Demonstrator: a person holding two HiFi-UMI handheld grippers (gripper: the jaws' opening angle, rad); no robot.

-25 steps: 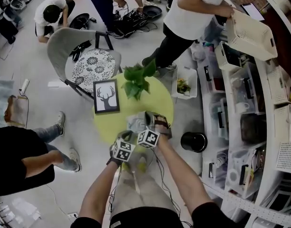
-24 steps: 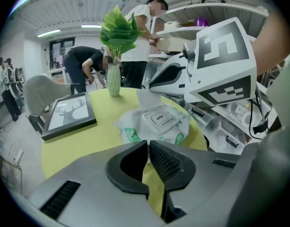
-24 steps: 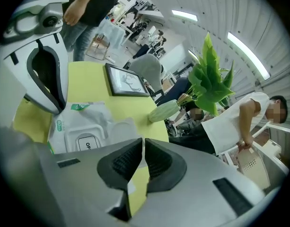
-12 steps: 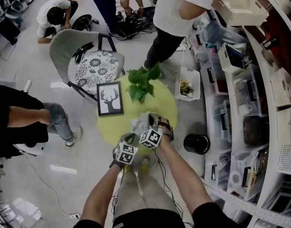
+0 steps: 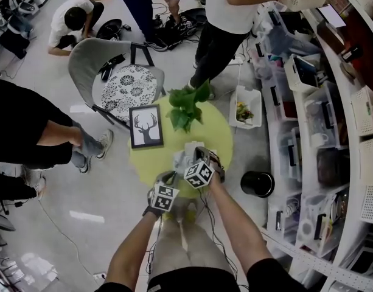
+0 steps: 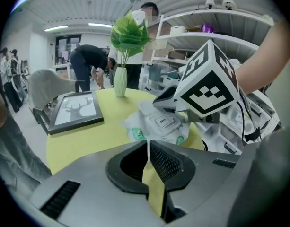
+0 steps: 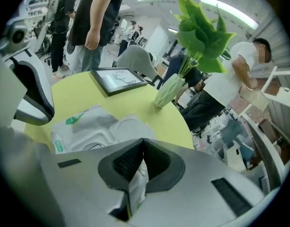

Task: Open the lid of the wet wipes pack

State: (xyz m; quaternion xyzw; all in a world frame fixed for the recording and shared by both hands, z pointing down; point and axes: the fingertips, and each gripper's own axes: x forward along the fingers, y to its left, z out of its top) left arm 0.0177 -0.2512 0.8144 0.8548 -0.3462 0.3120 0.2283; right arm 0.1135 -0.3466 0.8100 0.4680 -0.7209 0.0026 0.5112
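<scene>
Leftmost, the left gripper (image 6: 148, 143) hangs with its jaws pressed together and nothing between them. Only the yellow table (image 6: 83, 138) shows through the slit below the tips. The wet wipes pack (image 6: 135, 132) lies flat on that table just ahead of it and slightly to its right, with the moulded lid fitting (image 6: 162, 122), stamped OPEN, facing up.

Further right, the right gripper (image 7: 143, 141) is closed tight too, and the pack lies ahead, to its left and beneath it. White film with green print shows in the slit under its tips, but I cannot tell whether it is pinched or merely lies below. A pale flap (image 7: 130, 126) just beyond those tips may be the cover hinged back, though that is unclear too.

The pack looks light, soft and crinkly, and likely to slide on the smooth top. I would pin the film beside the fitting and lift at the stiff front tab.
</scene>
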